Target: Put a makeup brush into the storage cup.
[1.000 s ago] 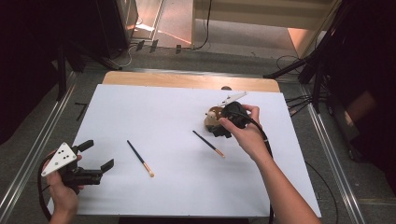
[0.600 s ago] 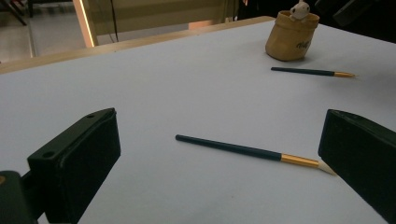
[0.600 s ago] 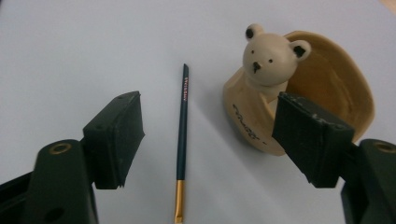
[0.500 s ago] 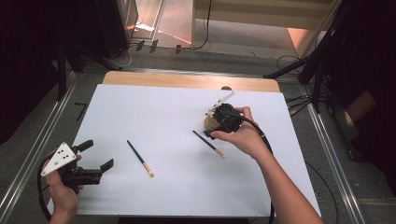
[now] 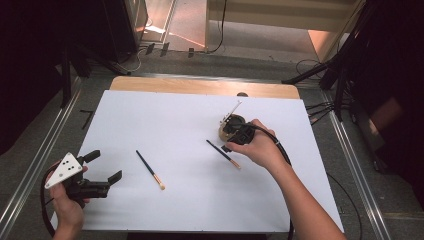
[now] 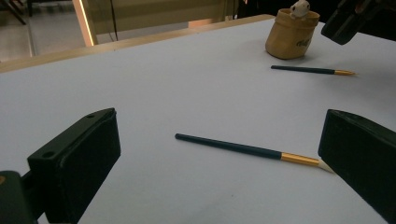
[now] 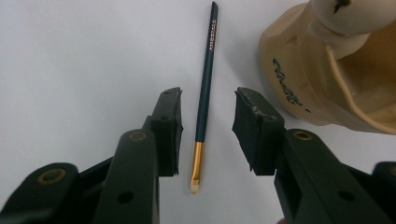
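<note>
In the right gripper view, the right gripper [image 7: 205,133] hangs with its jaws spread either side of a dark makeup brush [image 7: 204,105], not touching it, a tan holder [image 7: 299,88] at upper right. At lower left of the high view, the left gripper [image 5: 102,170] is spread wide; a second brush [image 6: 247,150] lies between its jaws on the white table [image 5: 165,120].

The counter [image 5: 200,86] carried a white sheet [image 5: 165,125]; one brush [image 7: 205,93] lay between the right jaws, another brush [image 6: 247,150] between the left jaws, a tan pot [image 7: 327,79] just beside the right ones
</note>
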Tool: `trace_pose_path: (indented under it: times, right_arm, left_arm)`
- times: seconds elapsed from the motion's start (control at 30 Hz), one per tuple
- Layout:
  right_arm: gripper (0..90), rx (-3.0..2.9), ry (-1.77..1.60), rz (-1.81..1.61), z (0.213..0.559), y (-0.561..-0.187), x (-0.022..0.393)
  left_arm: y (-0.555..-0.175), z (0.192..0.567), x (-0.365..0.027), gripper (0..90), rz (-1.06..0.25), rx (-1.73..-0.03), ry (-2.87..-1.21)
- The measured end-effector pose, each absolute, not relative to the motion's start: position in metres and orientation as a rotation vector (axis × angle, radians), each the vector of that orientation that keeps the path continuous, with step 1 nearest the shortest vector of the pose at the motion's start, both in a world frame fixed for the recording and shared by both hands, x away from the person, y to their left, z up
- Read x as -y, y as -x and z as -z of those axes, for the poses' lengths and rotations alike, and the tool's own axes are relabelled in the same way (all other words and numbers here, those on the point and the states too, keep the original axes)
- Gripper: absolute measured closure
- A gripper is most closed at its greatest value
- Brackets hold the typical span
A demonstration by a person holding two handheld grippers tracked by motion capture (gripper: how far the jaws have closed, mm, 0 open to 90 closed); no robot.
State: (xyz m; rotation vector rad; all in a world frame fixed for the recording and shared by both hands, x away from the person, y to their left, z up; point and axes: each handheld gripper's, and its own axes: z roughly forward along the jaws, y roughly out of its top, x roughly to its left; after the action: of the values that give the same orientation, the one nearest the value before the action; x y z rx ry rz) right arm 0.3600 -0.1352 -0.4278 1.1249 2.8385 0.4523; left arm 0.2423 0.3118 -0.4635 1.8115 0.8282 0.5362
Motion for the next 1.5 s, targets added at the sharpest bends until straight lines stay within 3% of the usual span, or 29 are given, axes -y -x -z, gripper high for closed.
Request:
trace_pose_path:
  times: [0.93,1.5]
  right_arm:
    - [78.2,-2.918,-1.168,-0.183,0.457,-0.37,0.121]
    - [79.8,-2.922,-1.123,-0.103,0.467,-0.372,0.113]
  left_arm:
    - [-0.242,0.464,-0.311,0.0,-0.535,-0.824,-1.81]
    - [-0.242,0.464,-0.312,0.0,-0.535,-0.83,-1.815]
